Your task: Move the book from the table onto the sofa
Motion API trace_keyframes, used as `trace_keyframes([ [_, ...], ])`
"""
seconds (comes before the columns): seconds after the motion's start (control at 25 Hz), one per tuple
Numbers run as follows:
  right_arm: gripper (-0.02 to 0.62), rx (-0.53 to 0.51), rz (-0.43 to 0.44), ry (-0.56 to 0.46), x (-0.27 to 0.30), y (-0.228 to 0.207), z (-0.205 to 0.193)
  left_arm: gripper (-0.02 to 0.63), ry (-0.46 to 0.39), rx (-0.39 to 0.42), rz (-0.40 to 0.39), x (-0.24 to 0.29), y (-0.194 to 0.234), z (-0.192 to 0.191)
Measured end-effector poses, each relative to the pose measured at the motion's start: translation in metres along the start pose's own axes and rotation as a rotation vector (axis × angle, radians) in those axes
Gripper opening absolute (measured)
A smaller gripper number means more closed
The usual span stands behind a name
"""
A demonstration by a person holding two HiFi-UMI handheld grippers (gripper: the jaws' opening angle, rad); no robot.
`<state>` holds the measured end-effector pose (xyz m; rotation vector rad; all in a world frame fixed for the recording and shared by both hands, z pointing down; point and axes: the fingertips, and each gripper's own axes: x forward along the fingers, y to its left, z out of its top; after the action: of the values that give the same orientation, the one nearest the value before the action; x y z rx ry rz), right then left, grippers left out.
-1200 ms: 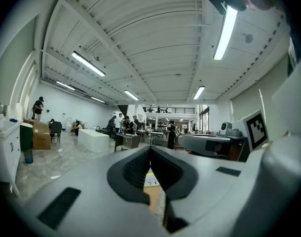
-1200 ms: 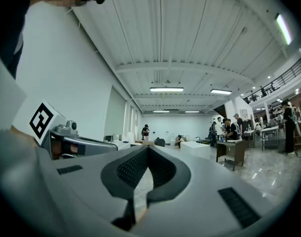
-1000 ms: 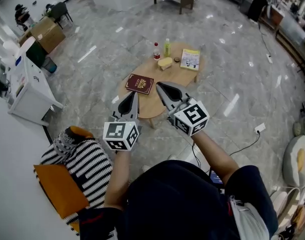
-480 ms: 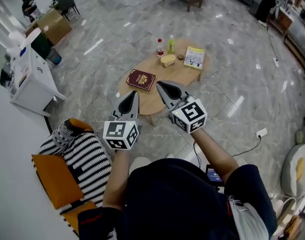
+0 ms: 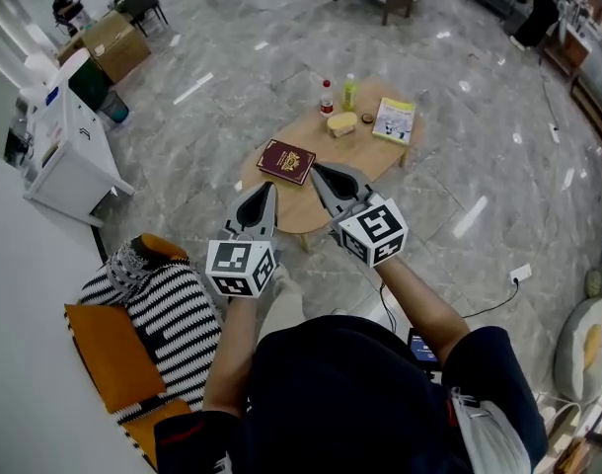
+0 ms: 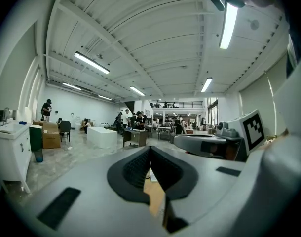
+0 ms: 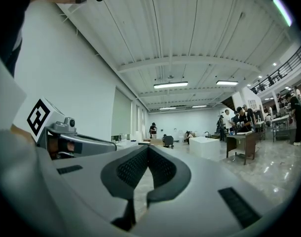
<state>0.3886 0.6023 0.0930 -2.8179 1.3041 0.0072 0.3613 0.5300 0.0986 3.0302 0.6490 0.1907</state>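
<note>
Book (image 5: 286, 161) lies flat on worktop (image 5: 355, 151), just ahead of both grippers. Left gripper (image 5: 264, 191) and right gripper (image 5: 319, 172) fully closed, empty, held level: judged an approach posture, grasp not yet begun.

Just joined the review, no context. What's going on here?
A person holds the left gripper and the right gripper out toward a low table. Both have their fingers shut with nothing in them. The red book lies untouched on the near end of the table. The sofa, under a striped throw, is at the person's left. The move has not begun.
</note>
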Motion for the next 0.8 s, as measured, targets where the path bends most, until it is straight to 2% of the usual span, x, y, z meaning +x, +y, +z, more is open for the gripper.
trace_keyframes([
  [0.36,0.008,0.001,-0.024,0.008,0.075,-0.031,-0.005,0.017,0.014,-0.008,-0.045,0.055,0.064,0.001],
  [0.8,0.008,-0.010,-0.048,0.012,0.190,-0.069,0.008,0.017,0.012,-0.007,-0.076,0.124,0.170,0.031],
])
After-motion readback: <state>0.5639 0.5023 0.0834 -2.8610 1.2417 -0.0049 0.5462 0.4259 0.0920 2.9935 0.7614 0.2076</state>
